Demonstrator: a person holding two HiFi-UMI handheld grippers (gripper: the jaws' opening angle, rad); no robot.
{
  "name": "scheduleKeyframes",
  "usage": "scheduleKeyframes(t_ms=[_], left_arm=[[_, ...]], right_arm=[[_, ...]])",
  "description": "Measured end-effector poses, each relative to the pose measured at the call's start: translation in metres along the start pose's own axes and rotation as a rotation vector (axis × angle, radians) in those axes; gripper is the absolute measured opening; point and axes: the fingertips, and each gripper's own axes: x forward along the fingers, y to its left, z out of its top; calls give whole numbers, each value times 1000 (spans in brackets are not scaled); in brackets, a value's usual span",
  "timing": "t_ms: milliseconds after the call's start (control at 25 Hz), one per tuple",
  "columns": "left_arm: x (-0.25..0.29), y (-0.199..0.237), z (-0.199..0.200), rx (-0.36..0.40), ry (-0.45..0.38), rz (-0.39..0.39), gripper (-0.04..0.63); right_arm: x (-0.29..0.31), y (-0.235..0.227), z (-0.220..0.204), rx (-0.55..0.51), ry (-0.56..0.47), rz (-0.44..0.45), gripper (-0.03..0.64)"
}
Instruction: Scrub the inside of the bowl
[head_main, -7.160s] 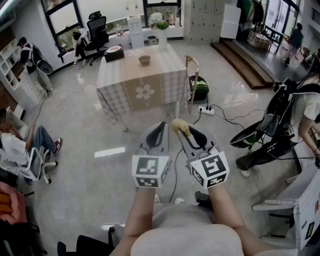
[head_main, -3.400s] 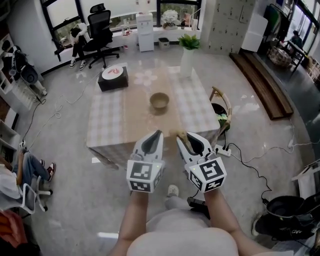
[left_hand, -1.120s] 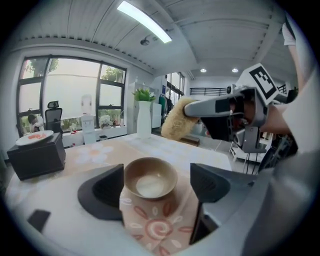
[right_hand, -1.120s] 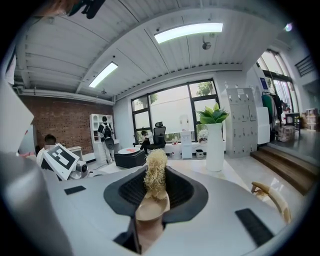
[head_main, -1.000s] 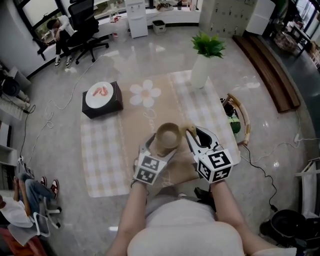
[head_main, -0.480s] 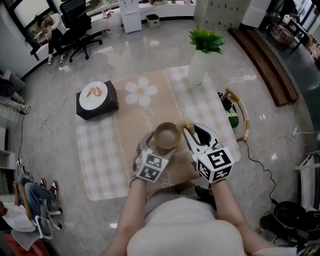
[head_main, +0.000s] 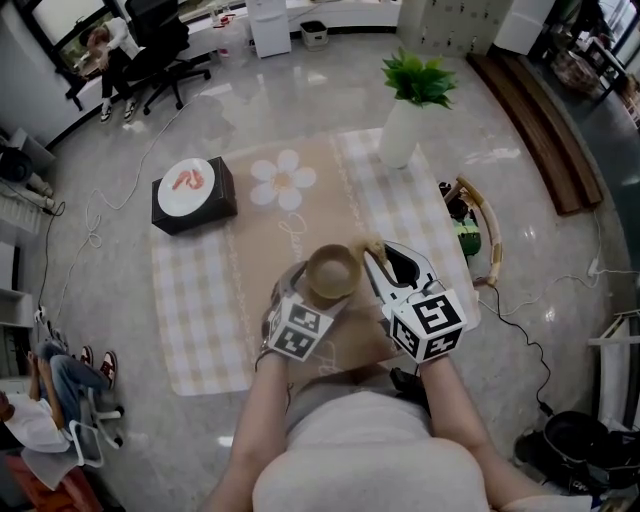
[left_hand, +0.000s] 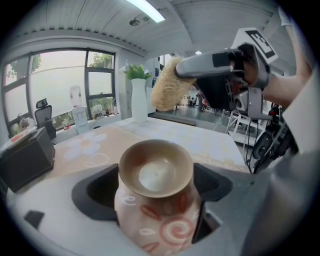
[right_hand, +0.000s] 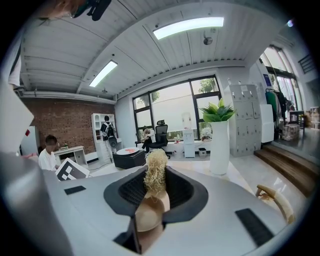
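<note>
Tan round ceramic bowl with red swirls (left_hand: 156, 172) sits on the checked-cloth table (head_main: 200, 300) between the left gripper's (left_hand: 155, 192) wide-spread, seemingly unclamped jaws, so the right gripper (right_hand: 152, 200), clenched on the straw-bristled wooden brush (right_hand: 154, 172), could shove it over when scrubbing.

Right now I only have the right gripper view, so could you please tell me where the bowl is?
Observer: The bowl stands between the left tongs; whether they press on it I can't tell.
Operator: Has my tool reached inside it?
Observer: No, the scrub brush in the right tongs hangs outside, beside the rim's right edge.
Operator: Is the bowl upright?
Observer: Yes, mouth up, with nothing visible inside.
</note>
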Motion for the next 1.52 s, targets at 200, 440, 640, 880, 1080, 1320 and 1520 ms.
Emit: scheduleKeyframes(t_ms=[200,440,640,880,1080,1320,1520], left_arm=[[0,0,0,3,7,0,437],[0,1,-1,5,11,4,436],[-1,0,-1,6,18,9,436],[0,0,-1,6,30,8,436],[0,0,-2,6,40,3,436],[0,0,-1,7,50,2,436],[1,0,-2,10,56,1,436]], right_arm=[[2,-5,1,-3,13,14,97],[19,5,-6,17,74,151,97],[35,13,-16,71,144,259,97],[53,21,-27,45,208,340,95],[66,38,-31,1,243,436,95],[84,48,-44,-50,294,464,94],[91,52,-54,-110,314,468,94]])
